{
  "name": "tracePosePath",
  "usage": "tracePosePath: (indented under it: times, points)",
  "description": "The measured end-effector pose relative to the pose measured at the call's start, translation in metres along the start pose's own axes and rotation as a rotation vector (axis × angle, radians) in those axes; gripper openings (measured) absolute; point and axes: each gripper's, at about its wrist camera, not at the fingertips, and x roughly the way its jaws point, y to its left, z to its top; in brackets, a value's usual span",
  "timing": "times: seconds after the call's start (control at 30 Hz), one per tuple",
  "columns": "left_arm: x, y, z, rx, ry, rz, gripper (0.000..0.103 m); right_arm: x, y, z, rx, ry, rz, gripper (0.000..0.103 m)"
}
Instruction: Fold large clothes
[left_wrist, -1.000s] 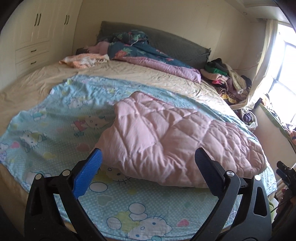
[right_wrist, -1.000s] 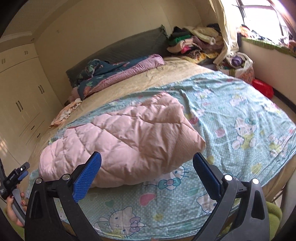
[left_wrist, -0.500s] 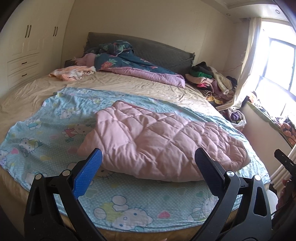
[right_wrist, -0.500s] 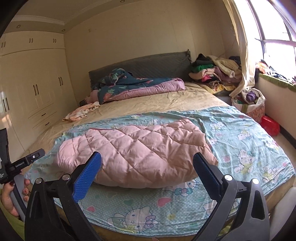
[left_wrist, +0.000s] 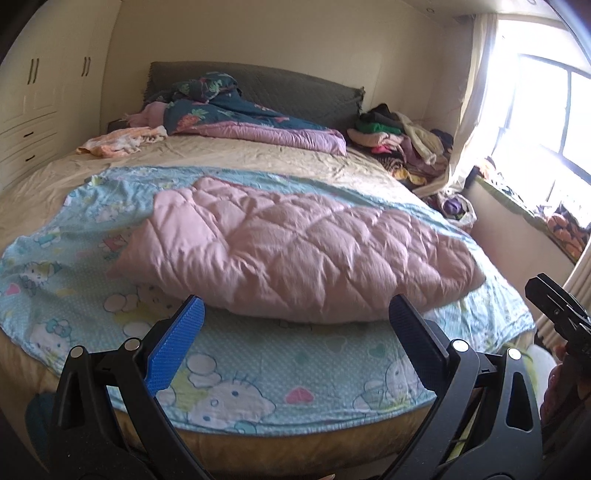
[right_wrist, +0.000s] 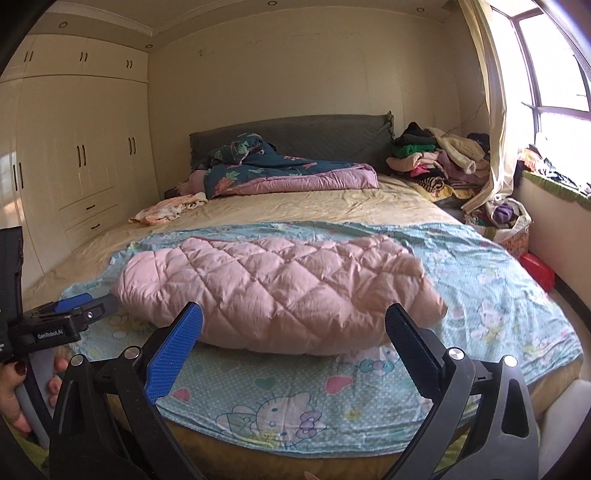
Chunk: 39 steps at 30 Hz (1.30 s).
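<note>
from the left wrist we see our left gripper (left_wrist: 295, 317) spread wide and empty before the bed (left_wrist: 258, 162), where the pink quilted coat (left_wrist: 295, 251) lies puffy and folded. from the right wrist, our right gripper (right_wrist: 293, 325) gapes empty too, the coat (right_wrist: 280, 284) mid-bed.

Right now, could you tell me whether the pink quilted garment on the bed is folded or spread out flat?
Folded. The pink quilted garment lies as a thick, puffy bundle with a rounded near edge on the cartoon-print sheet, no sleeves or hem laid out.
</note>
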Motion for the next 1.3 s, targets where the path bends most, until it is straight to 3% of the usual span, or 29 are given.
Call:
tracePosePath:
  times: [0.23,1.3]
  points:
    - [0.014,-0.006,-0.014,0.009,0.054,0.002,0.094,0.026,0.009,-0.025,0.0,0.139,0.019,0.099]
    - [0.019,-0.002,-0.018,0.028,0.083,0.045,0.094,0.03,0.015,-0.028,-0.021,0.16,0.029,0.099]
